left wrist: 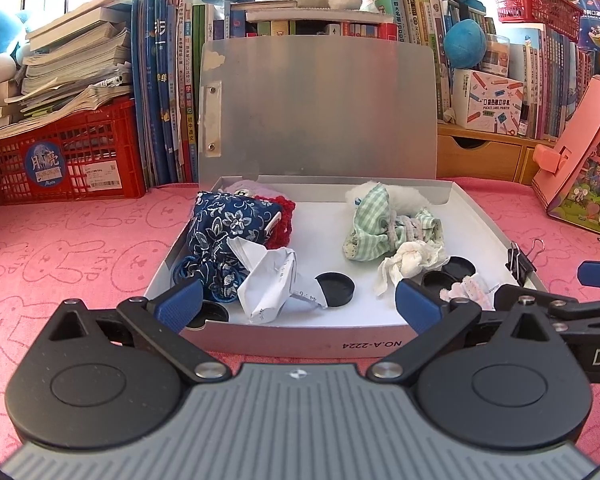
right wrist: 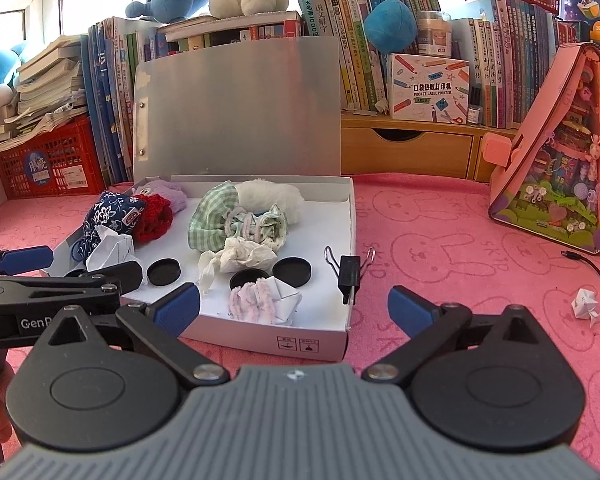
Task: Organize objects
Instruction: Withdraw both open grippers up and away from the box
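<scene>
while the shallow white cardboard box (left wrist: 496, 232) sits on the pink rabbit-print cloth (right wrist: 440, 248) with its grey lid propped upright, both grippers hang at its near wall. left gripper (left wrist: 298, 300) spread wide, nothing between the pads. right gripper (right wrist: 294, 306) spread wide over the box's near right corner, likewise empty. inside the box: blue floral fabric pouch (left wrist: 224, 224) at the left, green checked cloth (left wrist: 370, 216) toward the back right. black metal binder clip (right wrist: 349, 276) stands on the box's right wall. small folded white paper piece (right wrist: 585, 305) lies on the cloth, well right of the box.
</scene>
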{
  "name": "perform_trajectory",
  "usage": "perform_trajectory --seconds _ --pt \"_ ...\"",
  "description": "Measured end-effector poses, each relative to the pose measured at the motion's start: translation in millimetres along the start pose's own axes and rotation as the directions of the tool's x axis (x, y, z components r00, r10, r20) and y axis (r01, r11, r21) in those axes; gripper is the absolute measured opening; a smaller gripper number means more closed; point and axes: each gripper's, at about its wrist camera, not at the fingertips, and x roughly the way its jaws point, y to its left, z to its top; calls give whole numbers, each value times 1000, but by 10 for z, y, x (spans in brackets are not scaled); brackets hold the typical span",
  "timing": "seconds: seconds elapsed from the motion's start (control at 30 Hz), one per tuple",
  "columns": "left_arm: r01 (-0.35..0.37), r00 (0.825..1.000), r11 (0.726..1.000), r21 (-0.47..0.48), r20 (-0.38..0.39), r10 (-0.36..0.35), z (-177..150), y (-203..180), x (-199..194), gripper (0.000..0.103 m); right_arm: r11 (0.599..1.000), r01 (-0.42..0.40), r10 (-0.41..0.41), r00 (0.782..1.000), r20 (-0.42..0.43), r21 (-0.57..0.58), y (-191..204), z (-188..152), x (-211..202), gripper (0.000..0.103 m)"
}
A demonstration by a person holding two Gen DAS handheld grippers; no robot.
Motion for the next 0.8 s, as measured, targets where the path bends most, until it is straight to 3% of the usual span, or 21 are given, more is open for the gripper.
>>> perform_trajectory --seconds 0.8 --pt "5 999 1000 -4 -38 -5 -246 147 -497 103 999 -45 46 999 27 -29 176 -237 -452 103"
